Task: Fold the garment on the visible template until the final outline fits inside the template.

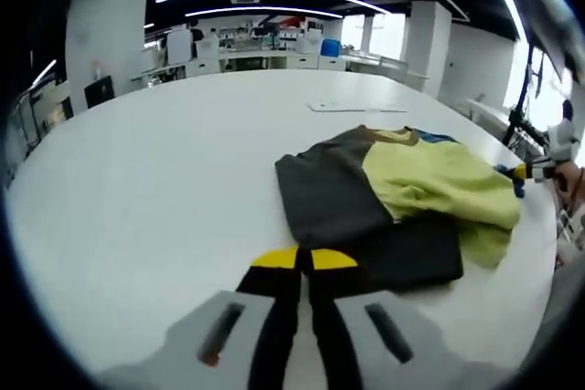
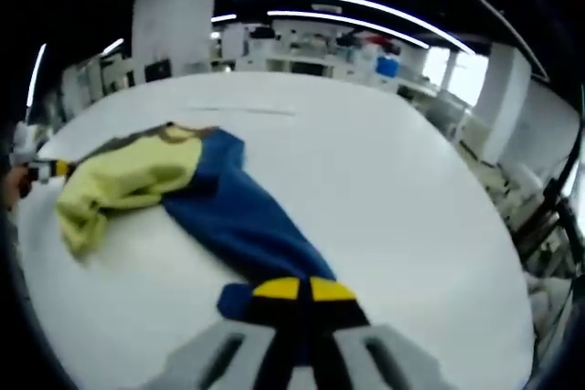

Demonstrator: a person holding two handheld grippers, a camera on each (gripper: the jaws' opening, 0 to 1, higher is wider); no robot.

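While my left tongs (image 1: 303,260) pinch the crumpled yellow, grey and blue cloth garment's (image 1: 402,191) dark edge, my right tongs (image 2: 299,291) clamp its blue end; the left gripper view shows grey panels.

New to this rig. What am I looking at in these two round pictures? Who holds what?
No robot arm here: a person carries hand-held tongs, one set per hand, each with its own fisheye camera looking along the jaws. In the left gripper view, the left tongs are shut on the dark grey edge of a garment lying on a white table. In the right gripper view, the right tongs are shut on the blue part of the same garment, which also has a yellow-green panel. An open-plan room with desks lies behind.
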